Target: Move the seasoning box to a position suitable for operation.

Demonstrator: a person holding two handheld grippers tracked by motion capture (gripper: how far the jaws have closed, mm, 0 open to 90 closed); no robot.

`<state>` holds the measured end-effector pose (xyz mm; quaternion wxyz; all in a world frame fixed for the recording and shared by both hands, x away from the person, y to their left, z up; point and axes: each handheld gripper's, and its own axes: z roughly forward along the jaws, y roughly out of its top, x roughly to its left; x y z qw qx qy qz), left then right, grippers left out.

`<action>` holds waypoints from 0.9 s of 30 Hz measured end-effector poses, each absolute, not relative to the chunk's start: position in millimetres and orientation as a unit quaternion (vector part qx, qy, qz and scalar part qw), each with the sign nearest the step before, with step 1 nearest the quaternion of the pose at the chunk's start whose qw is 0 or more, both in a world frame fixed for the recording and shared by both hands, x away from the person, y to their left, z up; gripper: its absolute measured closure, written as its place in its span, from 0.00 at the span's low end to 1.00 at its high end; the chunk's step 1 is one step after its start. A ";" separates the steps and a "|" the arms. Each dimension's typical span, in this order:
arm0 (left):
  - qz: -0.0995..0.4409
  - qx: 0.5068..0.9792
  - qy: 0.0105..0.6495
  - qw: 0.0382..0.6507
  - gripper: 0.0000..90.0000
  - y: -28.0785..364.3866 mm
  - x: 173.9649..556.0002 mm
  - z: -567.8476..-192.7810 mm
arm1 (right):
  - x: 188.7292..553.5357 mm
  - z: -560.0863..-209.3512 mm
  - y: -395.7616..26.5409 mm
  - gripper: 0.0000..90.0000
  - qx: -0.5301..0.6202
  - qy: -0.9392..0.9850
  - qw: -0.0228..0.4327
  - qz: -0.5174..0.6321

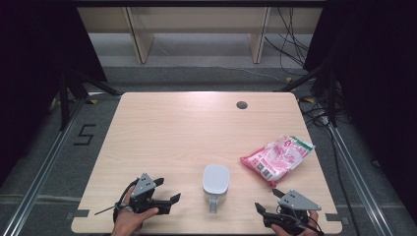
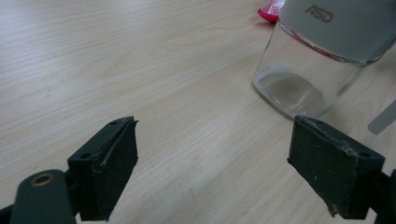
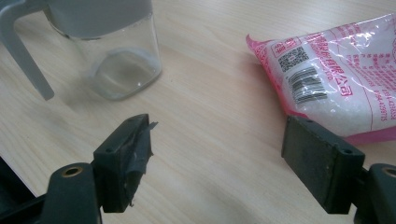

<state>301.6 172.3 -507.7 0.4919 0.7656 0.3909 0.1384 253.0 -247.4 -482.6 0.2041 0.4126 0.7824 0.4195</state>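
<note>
Looking down from the high view, the work reads as not yet begun. A glass jar with a grey lid [image 1: 216, 183] stands upright near the front middle of the table [image 1: 162, 137], its handle toward the person, and a pink-and-white sealed bag of white granules [image 1: 278, 158] lies flat just to its right, apart from it. The left gripper [image 1: 173, 198] rests at the front left corner and the right gripper [image 1: 259, 207] at the front right; both are well short of either thing, with nothing in them.

In the left gripper view, the jaws stand wide with bare table between them. The jar [image 2: 317, 56] is ahead and to the right, lid seated, its glass body seemingly empty, and a sliver of the bag [image 2: 270, 11] shows behind it.

In the right gripper view, the jaws are likewise wide and hold nothing. The bag [image 3: 336, 74] lies ahead to the right, unopened as far as I can see, while the jar [image 3: 112, 51] stands to the left with its grey handle hanging down.

Judging from this, everything is left: grasping, opening jar or bag, and any filling.
</note>
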 end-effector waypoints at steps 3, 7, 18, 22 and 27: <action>0.134 0.762 0.392 0.498 0.16 171.6 301.2 -507.4 | 253.1 -482.7 -247.5 0.28 0.413 0.782 0.205 0.419; 0.138 0.764 0.388 0.497 0.17 170.5 299.5 -506.2 | 251.7 -481.9 -246.9 0.28 0.422 0.778 0.205 0.418; 0.131 0.761 0.377 0.511 0.20 165.2 292.4 -501.1 | 253.4 -481.9 -248.5 0.28 0.410 0.784 0.202 0.420; 0.122 0.763 0.369 0.517 0.25 161.4 287.3 -498.0 | 252.8 -482.0 -248.4 0.28 0.416 0.779 0.209 0.420; 0.111 0.773 0.347 0.520 0.33 151.2 280.7 -499.2 | 254.0 -481.8 -249.6 0.28 0.406 0.782 0.213 0.421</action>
